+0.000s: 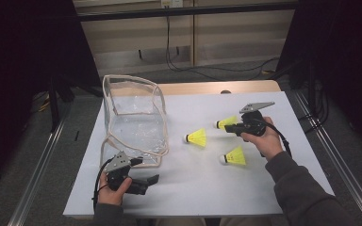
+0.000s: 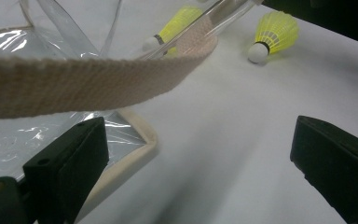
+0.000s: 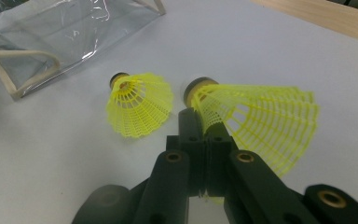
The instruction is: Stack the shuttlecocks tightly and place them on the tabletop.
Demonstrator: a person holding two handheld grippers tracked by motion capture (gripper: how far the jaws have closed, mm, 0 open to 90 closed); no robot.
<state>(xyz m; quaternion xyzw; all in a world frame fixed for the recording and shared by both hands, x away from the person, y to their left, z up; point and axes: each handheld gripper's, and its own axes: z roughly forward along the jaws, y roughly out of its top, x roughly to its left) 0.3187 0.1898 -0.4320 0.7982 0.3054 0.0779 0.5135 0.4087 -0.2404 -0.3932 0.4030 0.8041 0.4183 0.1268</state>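
Note:
Three yellow shuttlecocks are on the white table sheet. My right gripper (image 1: 235, 127) (image 3: 200, 122) is shut on the mesh skirt of the far one (image 1: 226, 123) (image 3: 265, 116), whose cork points left. A second shuttlecock (image 1: 197, 137) (image 3: 140, 102) lies mid-table, and a third (image 1: 233, 157) (image 2: 275, 29) lies closer to the person. A clear plastic bag (image 1: 134, 117) (image 3: 74, 32) with cream trim stands open at the left. My left gripper (image 1: 152, 180) (image 2: 200, 140) is open just in front of the bag's near corner, with nothing between its jaws. The bag's cream strap (image 2: 88, 84) hangs across the left gripper view.
The white sheet (image 1: 193, 188) covers a wooden table (image 1: 202, 87) with metal rails along both sides. Open sheet lies between the bag and the shuttlecocks and along the front edge. Cables run over the floor behind the table.

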